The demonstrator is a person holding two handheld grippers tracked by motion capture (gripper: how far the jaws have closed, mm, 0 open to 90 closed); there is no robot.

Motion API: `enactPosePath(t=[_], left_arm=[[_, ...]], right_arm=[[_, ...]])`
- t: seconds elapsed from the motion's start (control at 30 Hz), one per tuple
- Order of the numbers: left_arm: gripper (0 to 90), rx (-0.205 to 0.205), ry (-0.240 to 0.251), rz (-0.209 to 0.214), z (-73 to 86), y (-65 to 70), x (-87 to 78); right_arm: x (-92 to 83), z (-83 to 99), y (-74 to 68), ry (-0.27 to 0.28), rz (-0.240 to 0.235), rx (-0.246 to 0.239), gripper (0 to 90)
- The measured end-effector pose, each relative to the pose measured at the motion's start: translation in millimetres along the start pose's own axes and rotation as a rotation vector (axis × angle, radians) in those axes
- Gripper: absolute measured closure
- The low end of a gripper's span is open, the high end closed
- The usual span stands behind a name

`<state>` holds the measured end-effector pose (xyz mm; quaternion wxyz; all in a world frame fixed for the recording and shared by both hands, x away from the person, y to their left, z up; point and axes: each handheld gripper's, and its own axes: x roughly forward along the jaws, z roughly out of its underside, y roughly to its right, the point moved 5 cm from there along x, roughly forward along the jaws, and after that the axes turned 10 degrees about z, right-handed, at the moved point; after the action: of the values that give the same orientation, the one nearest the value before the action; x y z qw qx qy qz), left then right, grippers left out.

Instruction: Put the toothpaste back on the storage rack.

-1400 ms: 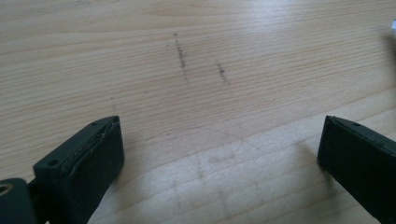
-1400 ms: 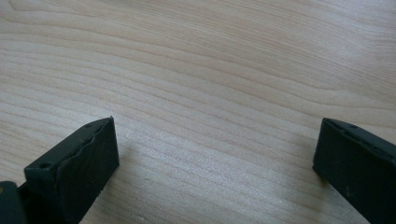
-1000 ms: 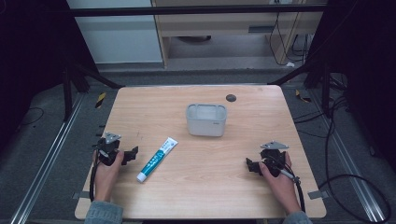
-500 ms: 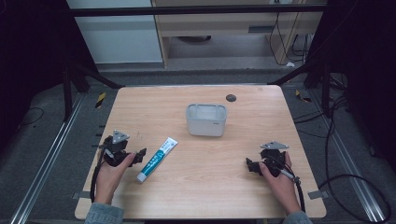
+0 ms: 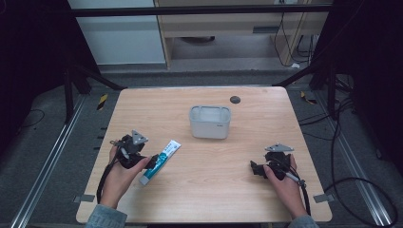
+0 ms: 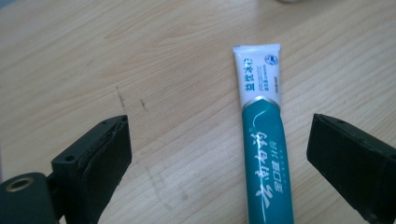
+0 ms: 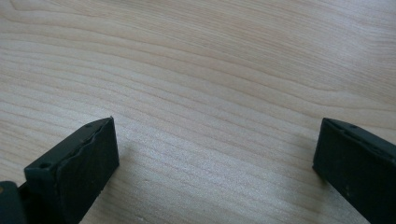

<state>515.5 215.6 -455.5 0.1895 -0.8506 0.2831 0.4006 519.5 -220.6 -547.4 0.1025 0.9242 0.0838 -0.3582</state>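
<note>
Now the left gripper (image 6: 219,163) straddles the toothpaste tube (image 6: 264,140) with jaws wide, while the right gripper (image 7: 217,163) also gapes.

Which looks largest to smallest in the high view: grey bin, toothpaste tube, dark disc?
1. Grey bin, broadest and tallest.
2. Toothpaste tube, about as long as the bin is wide but far thinner.
3. Dark disc, clearly smallest.

Wooden table (image 5: 247,190), grey bin (image 5: 210,122) at centre, small dark disc (image 5: 235,99) behind it
</note>
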Motion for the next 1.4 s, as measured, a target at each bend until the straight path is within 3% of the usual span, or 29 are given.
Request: enactPosePath(t=[0.13,0.27,0.37,0.47,0.8,1.07,1.17,1.23,1.4], left_arm=[[5.7,0.123,-0.098,0.002,-15.3,14.5,3.4],[5.8,0.153,-0.140,0.041,-22.1,20.5,9.9],[6.0,0.173,-0.176,0.045,-24.4,20.4,16.5],[5.0,0.173,-0.191,0.063,-28.7,21.2,21.7],[4.6,0.112,-0.198,0.107,-50.6,16.0,27.9],[9.5,0.056,-0.215,0.119,-52.7,7.8,36.1],[18.0,0.053,-0.225,0.126,-52.2,7.6,39.1],[28.5,0.042,-0.222,0.152,-52.5,8.9,41.9],[38.4,0.021,-0.265,0.182,-49.7,12.9,53.7]], right_arm=[[0.0,0.0,0.0,-0.001,0.000,0.000,0.4],[0.2,-0.3,-0.2,0.000,0.000,0.003,0.4],[0.2,-0.3,-0.2,-0.001,0.000,0.004,0.4],[0.1,-0.2,-0.3,-0.001,-0.001,0.004,0.4],[0.2,-0.2,-0.2,-0.001,0.000,0.003,0.4],[0.1,-0.2,-0.2,-0.001,0.000,0.004,0.4],[0.1,-0.2,-0.2,-0.001,0.000,0.004,0.4],[0.1,-0.2,-0.2,-0.001,0.000,0.004,0.4],[0.1,-0.2,-0.3,-0.001,0.000,0.004,0.4]])
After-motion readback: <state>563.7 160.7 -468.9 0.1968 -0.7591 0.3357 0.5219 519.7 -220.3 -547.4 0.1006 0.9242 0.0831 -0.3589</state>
